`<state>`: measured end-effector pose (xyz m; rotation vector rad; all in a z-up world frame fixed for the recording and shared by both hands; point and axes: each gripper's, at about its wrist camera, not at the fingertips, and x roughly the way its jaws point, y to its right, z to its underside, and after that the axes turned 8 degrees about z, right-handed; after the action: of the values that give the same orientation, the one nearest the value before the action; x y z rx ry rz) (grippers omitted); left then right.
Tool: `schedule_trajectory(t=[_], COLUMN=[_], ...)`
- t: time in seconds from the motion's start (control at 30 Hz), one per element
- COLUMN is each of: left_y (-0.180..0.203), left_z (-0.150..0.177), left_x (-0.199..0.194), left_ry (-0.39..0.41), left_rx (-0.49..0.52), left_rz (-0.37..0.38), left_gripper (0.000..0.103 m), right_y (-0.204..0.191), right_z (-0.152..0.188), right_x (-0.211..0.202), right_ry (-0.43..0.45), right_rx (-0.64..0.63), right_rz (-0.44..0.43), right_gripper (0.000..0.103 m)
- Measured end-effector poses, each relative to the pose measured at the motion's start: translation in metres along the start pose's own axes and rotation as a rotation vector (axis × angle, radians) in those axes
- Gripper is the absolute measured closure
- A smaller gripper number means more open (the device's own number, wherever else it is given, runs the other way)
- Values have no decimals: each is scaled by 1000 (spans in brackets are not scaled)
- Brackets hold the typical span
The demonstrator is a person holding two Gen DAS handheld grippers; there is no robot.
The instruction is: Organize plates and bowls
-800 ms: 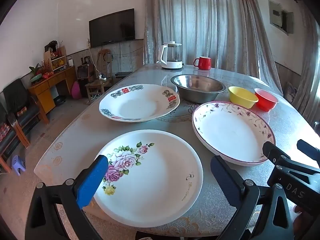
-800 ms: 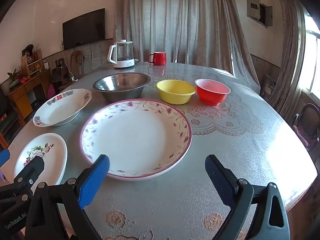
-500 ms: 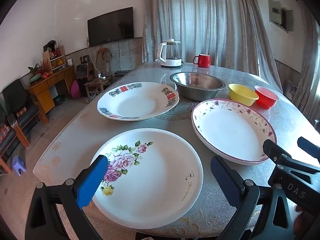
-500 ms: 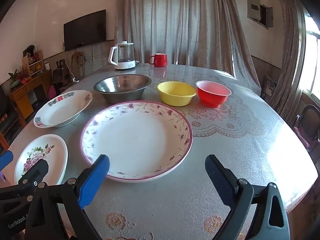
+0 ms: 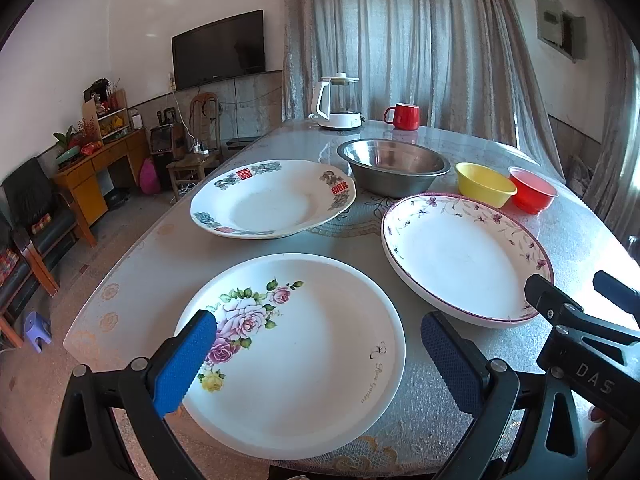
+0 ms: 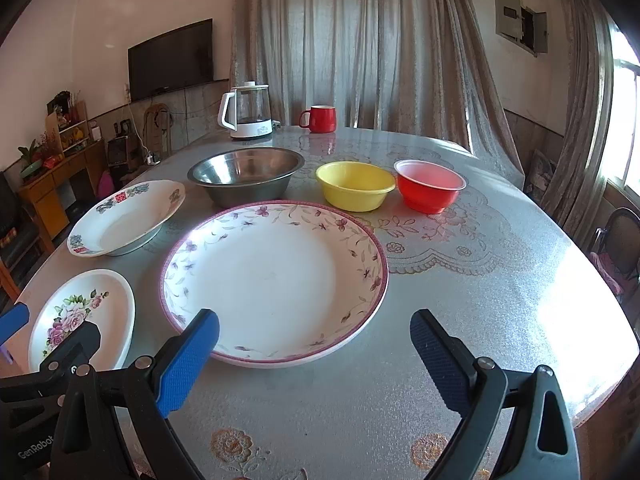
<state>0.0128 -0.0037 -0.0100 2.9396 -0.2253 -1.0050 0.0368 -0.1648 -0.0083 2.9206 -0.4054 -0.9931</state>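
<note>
Three plates lie flat, face up, on the worktop (image 6: 480, 300): the rose plate (image 5: 296, 356) nearest on the left, the vine-rimmed plate (image 6: 276, 280) beside it, the red-character plate (image 5: 272, 200) behind; being round, none shows a long axis. Three bowls stand upright, mouths up, in a row behind them: one steel bowl (image 6: 246, 176), one yellow bowl (image 6: 356, 186), one red bowl (image 6: 430, 186); further back stand one kettle (image 6: 248, 110) and one red mug (image 6: 320, 119). The left gripper (image 5: 320, 358) hangs over the rose plate and the right gripper (image 6: 316, 354) at the vine-rimmed plate's near edge, both with fingers spread wide, grasping nothing
</note>
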Motion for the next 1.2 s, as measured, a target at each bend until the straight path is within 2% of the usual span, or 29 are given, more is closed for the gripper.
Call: schedule_trajectory(t=[1.03,1.2], left_y=[6,9], left_z=[-6,-8], left_x=[7,9], left_ry=[-16,-20], left_rx=[10,19], left_rz=[-1,1], left_gripper=[0,0], right_y=[4,10], right_z=[-1,-2], right_x=[12,16], right_ry=[-12,-19], right_rx=[11,27], right_rz=[-35,-38], right_gripper=[5,8])
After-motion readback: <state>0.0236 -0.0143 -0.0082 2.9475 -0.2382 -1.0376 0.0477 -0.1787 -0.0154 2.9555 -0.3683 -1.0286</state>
